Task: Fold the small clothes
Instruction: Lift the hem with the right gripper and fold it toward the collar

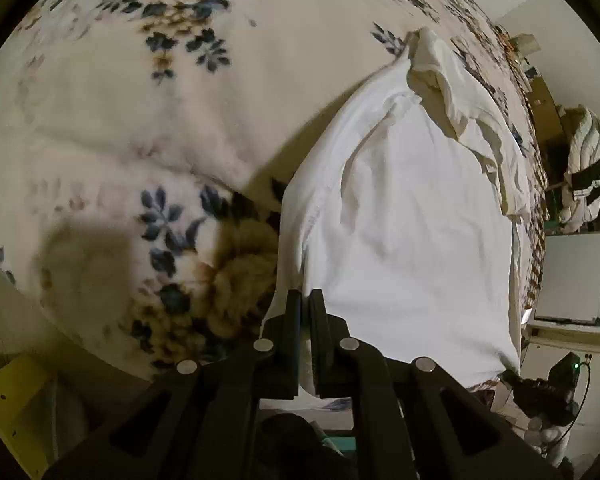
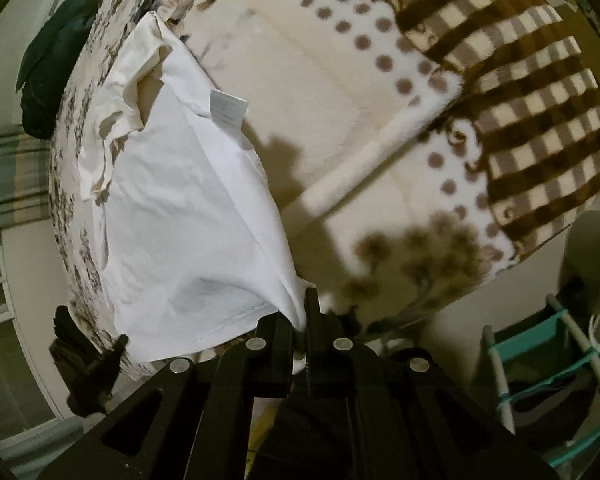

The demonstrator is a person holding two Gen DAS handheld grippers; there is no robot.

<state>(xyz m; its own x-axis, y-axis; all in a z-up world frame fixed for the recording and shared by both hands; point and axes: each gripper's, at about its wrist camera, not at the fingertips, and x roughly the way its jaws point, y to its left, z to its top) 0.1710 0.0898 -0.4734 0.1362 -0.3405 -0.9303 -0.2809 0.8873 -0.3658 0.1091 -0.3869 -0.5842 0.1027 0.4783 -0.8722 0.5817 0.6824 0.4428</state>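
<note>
Left wrist view: a white garment [image 1: 400, 216] lies on a floral blanket [image 1: 120, 120], filling the centre and right of frame. Its far end, upper right, is bunched into cream-tinted folds. The left gripper [image 1: 305, 300] sits at bottom centre, black fingers pinched tight on the garment's near left corner; the cloth edge rises from the blanket into the jaws w/ a shadow under it. At lower right, past the garment's other near corner, the dark shape of the right gripper [image 1: 512, 378] shows, blurred. Right edge of frame: room clutter, too small to tell.

Right wrist view: same white garment [image 2: 180, 220] fills centre-left of frame, a small white care label [image 2: 228, 110] sticking up at its upper edge. The right gripper [image 2: 302, 300] at bottom centre is clamped on the garment's near corner, fabric gathered to a point betw. the fingers. Upper right: a brown checked blanket w/ dotted border [image 2: 500, 80]. Upper left: a dark green cloth [image 2: 56, 60] beside the bed. The left gripper [image 2: 116, 346] appears at lower left, blurred, at the garment's other corner.
</note>
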